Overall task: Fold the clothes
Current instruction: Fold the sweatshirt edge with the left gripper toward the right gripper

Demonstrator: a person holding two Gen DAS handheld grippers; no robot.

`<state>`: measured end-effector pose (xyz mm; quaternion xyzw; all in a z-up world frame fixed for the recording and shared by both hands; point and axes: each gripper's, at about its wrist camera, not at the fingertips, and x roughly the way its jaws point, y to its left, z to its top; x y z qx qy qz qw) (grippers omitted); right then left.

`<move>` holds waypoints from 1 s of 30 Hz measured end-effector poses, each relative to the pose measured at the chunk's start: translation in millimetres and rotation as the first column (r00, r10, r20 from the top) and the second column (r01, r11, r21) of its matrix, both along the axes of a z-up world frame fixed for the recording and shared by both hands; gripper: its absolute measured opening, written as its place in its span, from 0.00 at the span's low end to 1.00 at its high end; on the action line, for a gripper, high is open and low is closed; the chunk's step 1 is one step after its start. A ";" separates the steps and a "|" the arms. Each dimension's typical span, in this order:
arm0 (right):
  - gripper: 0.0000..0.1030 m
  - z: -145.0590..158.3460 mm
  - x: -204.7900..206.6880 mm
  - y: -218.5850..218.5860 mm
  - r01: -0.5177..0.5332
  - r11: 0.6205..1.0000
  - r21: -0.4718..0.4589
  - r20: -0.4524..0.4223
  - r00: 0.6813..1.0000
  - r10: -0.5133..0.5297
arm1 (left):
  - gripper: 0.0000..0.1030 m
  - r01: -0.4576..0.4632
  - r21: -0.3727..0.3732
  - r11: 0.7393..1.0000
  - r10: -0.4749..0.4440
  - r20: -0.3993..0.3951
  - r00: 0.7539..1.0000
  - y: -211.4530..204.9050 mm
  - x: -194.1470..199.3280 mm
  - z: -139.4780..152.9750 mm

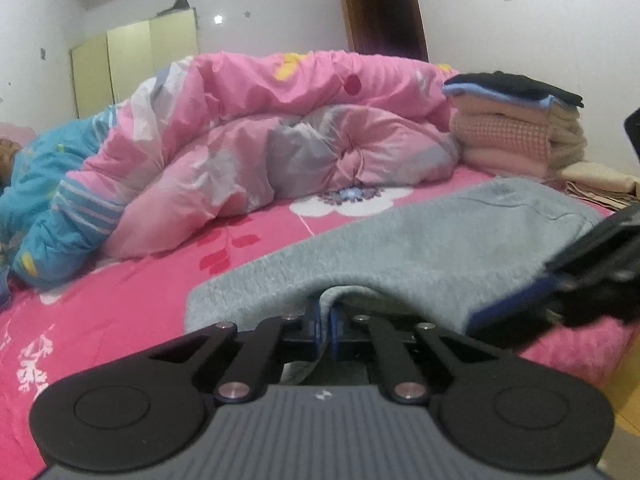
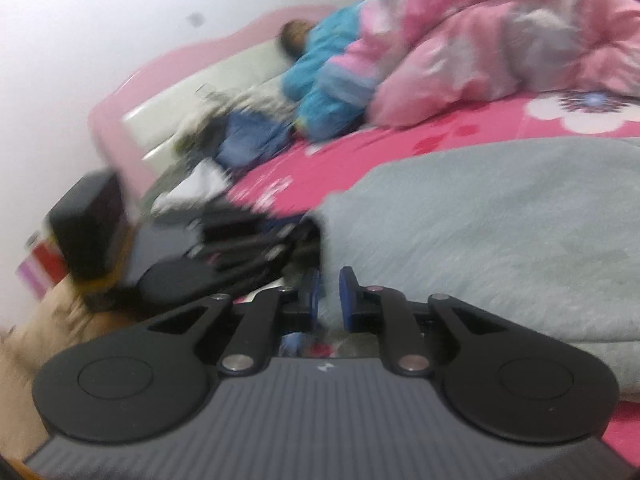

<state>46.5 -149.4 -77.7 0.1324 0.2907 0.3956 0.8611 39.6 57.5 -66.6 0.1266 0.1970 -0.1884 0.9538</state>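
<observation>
A grey fleece garment [image 1: 420, 248] lies on the pink flowered bedsheet [image 1: 140, 300]. My left gripper [image 1: 326, 316] is shut on the garment's near edge, which bunches up between the blue pads. In the right wrist view the same garment [image 2: 500, 232] fills the right side. My right gripper [image 2: 330, 292] pinches the garment's left corner between its blue pads, which stand slightly apart around the cloth. The right gripper also shows in the left wrist view [image 1: 592, 272] at the garment's right edge. The right view is motion-blurred.
A pink quilt [image 1: 280, 128] is heaped across the bed behind the garment. A stack of folded clothes [image 1: 516, 124] stands at the back right. A child in blue [image 2: 316, 64] lies near the headboard. Loose clothes [image 2: 240, 136] lie by the bed's edge.
</observation>
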 end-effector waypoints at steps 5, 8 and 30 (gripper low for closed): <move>0.30 21.4 -3.4 -21.0 -0.008 1.000 0.009 0.089 0.996 0.007 | 0.05 0.011 -0.020 1.000 -0.011 0.021 1.000 3.4 -0.8 3.0; 0.41 32.8 5.3 -40.0 0.065 0.997 0.039 0.130 0.989 -0.069 | 0.05 0.015 -0.030 0.999 -0.014 0.029 0.999 4.4 -0.8 4.2; 0.09 -2.0 29.6 41.4 0.249 0.879 -0.408 0.399 0.914 -0.074 | 0.41 0.091 0.000 0.996 -0.090 0.079 0.993 13.1 -22.9 -1.2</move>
